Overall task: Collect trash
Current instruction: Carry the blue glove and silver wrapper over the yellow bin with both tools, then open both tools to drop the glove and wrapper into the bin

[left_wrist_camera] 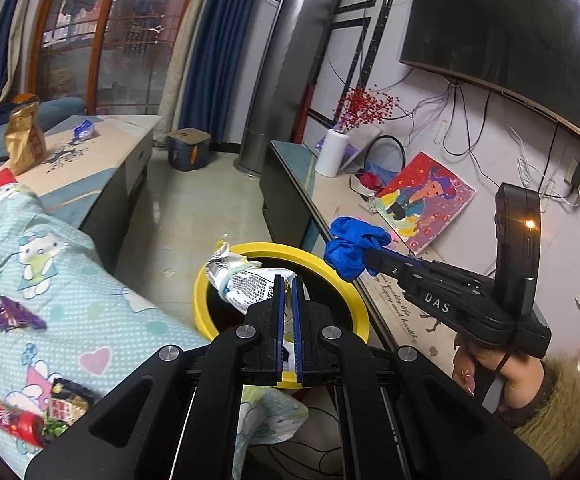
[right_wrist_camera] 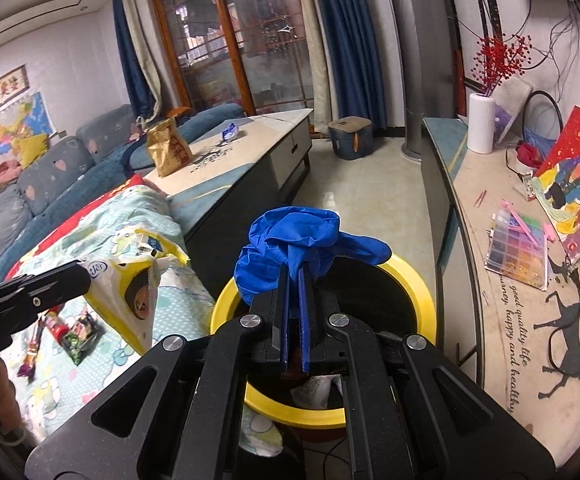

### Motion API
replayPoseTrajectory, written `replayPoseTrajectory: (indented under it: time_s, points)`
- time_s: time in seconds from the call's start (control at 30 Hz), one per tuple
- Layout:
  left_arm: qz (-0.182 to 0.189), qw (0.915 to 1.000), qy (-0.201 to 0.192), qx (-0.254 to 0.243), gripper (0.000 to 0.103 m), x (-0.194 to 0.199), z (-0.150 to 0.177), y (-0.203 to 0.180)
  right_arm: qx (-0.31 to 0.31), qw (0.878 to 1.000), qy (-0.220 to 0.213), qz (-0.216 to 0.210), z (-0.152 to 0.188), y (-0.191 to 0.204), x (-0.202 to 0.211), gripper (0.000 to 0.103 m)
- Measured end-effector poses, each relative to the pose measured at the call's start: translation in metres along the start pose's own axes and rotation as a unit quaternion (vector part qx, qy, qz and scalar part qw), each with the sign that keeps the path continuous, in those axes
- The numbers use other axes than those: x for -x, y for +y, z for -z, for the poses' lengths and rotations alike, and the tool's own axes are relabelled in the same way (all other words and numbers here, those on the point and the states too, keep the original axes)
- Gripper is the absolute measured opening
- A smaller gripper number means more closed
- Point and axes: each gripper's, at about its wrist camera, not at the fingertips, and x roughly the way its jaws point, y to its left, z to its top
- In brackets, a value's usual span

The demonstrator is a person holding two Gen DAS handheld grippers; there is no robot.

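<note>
Two pieces hang over the yellow-rimmed round bin [left_wrist_camera: 205, 280], the left hand-held gripper [left_wrist_camera: 288, 286] pinching a crumpled white snack wrapper [left_wrist_camera: 241, 280], the right hand-held gripper [right_wrist_camera: 294, 276] a scrunched blue rubber glove [right_wrist_camera: 290, 236], while several snack packets [left_wrist_camera: 17, 420] remain on the patterned blanket [left_wrist_camera: 69, 280].

I see patterned blanket [left_wrist_camera: 69, 280] carrying red snack wrapper [left_wrist_camera: 11, 424], purple wrapper [left_wrist_camera: 17, 316]. Coffee table [right_wrist_camera: 249, 160] carries brown bag [right_wrist_camera: 167, 152], blue packet [right_wrist_camera: 230, 132]. Yellow-rimmed bin [right_wrist_camera: 422, 292] stands on floor [right_wrist_camera: 362, 184].

Bin [right_wrist_camera: 418, 280] on floor between blanket [right_wrist_camera: 137, 216] at left and sideboard [right_wrist_camera: 502, 320] at right; wrapper [left_wrist_camera: 241, 280] and glove [right_wrist_camera: 290, 236] above bin rim.
</note>
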Motion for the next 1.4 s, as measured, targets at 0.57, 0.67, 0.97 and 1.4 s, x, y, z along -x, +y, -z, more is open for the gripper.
replayPoseTrajectory:
  time_s: [0.57, 0.67, 0.97, 1.4]
  points:
    - [0.027, 0.9991, 0.031, -0.011, 0.004, -0.049, 0.014, -0.012, -0.014, 0.999, 0.028, 0.014, 0.009, -0.020, -0.018, 0.002]
    - [0.028, 0.9988, 0.038, -0.011, 0.004, -0.057, 0.017, -0.011, -0.016, 0.999, 0.035, 0.016, 0.011, -0.023, -0.022, 0.002]
    - [0.026, 0.9980, 0.057, -0.004, 0.004, -0.083, 0.025, -0.003, -0.019, 0.998, 0.058, 0.021, 0.019, -0.030, -0.035, 0.002]
    - [-0.030, 0.9979, 0.055, 0.013, 0.097, -0.080, 0.030, 0.018, -0.034, 0.995, 0.079, 0.040, 0.025, -0.036, -0.044, 0.048]
